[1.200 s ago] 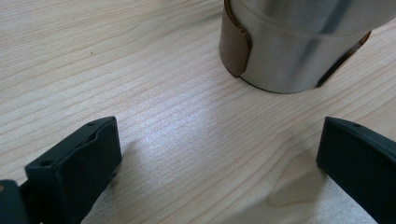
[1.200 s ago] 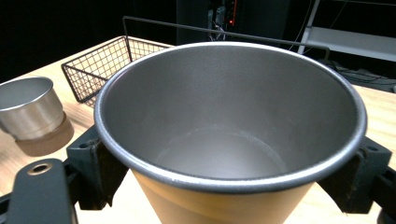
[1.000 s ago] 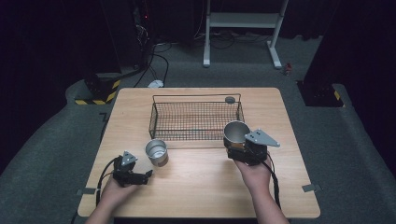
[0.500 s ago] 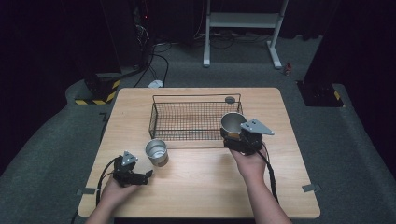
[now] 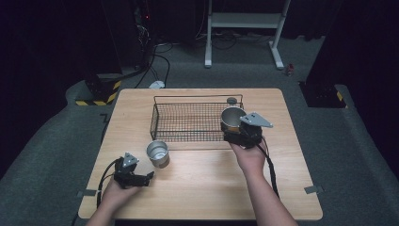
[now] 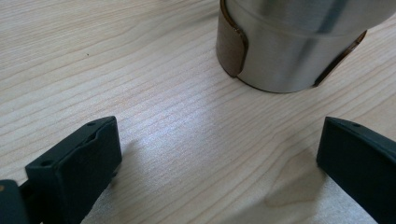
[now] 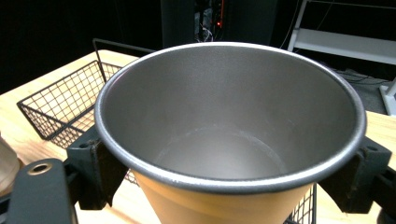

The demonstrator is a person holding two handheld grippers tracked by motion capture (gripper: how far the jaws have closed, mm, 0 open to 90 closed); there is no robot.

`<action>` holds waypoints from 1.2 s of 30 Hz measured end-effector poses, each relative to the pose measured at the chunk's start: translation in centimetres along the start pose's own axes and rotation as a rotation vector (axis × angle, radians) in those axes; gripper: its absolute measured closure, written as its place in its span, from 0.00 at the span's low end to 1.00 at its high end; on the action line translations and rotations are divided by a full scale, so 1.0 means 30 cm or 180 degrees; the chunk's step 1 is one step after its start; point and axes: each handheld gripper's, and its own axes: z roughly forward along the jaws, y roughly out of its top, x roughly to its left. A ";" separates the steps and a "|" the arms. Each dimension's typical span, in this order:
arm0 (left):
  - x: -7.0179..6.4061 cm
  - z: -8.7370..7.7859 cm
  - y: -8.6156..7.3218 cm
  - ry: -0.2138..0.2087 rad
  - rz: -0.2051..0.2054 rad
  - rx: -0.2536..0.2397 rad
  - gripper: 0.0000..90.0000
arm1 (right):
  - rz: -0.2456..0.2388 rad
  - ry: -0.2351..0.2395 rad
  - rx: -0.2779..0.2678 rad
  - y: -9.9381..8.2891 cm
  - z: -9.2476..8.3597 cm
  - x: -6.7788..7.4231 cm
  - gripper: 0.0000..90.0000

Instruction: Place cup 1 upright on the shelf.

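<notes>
No text, label, brand, number or sign can be read anywhere: none on the metal cup (image 7: pixel 229 140) held upright in the right tool (image 5: pixel 241 135), none on the second cup (image 5: pixel 157 153), none on the wire basket (image 5: pixel 188 123).

Basket (image 5: pixel 188 123) mid-table; held cup (image 5: pixel 231 117) over its right end; second cup (image 5: pixel 157 153) front-left.

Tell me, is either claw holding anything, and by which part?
The right gripper clamps the metal cup by its sides below the rim; the left gripper holds nothing.
</notes>
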 end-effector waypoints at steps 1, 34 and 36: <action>0.000 0.000 0.000 -0.0001 0.0002 0.0000 0.00 | 0.0003 0.0009 -0.0014 0.002 0.005 -0.003 0.16; 0.002 0.001 0.001 -0.0014 0.0022 0.0001 0.00 | -0.0004 -0.0133 0.0118 0.078 0.191 -0.033 0.16; 0.002 0.001 0.001 -0.0014 0.0023 0.0002 0.00 | 0.0013 -0.0133 0.0138 0.080 0.204 -0.032 0.16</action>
